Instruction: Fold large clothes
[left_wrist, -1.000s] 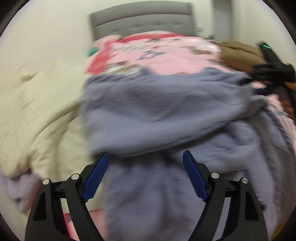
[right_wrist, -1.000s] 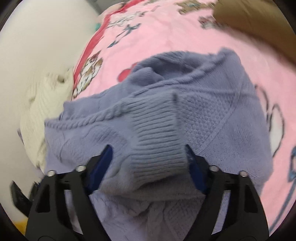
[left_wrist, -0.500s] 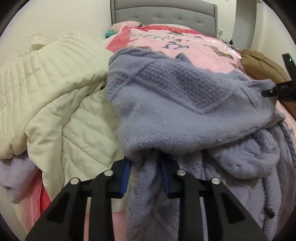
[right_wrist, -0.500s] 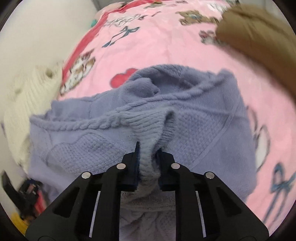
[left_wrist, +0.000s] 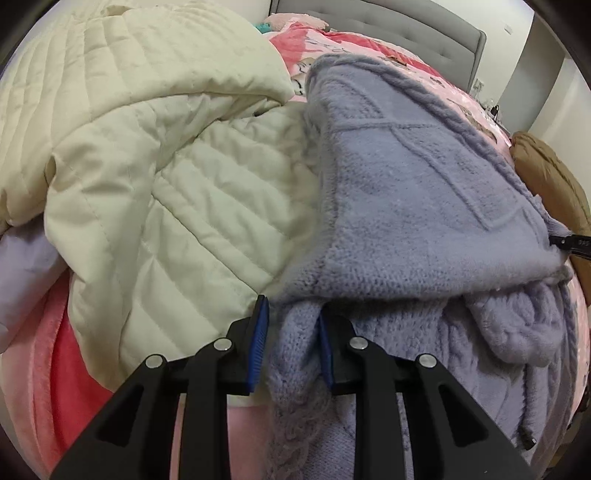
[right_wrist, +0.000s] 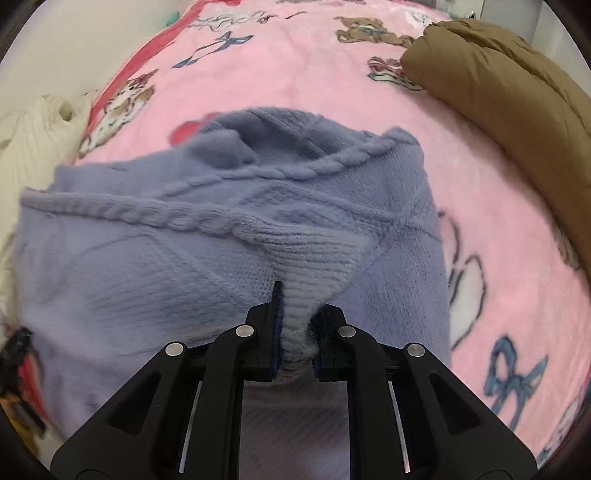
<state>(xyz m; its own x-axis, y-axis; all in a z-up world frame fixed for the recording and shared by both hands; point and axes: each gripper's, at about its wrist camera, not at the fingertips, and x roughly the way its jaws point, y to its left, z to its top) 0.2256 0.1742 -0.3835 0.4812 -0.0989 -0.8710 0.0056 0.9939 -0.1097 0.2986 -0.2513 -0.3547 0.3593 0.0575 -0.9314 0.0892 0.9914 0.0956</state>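
A lavender cable-knit sweater (left_wrist: 424, 206) lies bunched on a pink cartoon blanket (right_wrist: 295, 70). My left gripper (left_wrist: 291, 347) is shut on a fold of the sweater at its near left edge. My right gripper (right_wrist: 295, 332) is shut on a ribbed edge of the same sweater (right_wrist: 207, 243), which spreads away in front of it. The right gripper's tip (left_wrist: 570, 242) shows at the far right of the left wrist view, at the sweater's edge. The left gripper (right_wrist: 18, 347) shows blurred at the lower left of the right wrist view.
A cream quilted jacket (left_wrist: 155, 155) is heaped left of the sweater, touching it. A brown puffy jacket (right_wrist: 498, 96) lies at the right on the blanket. A grey headboard (left_wrist: 388, 18) and white walls stand behind. A pale lilac cloth (left_wrist: 22, 266) sits under the cream jacket.
Both grippers went from open around the sweater to shut on it, and the sweater has been pulled up and spread between them. The left view has swung toward the cream jacket.
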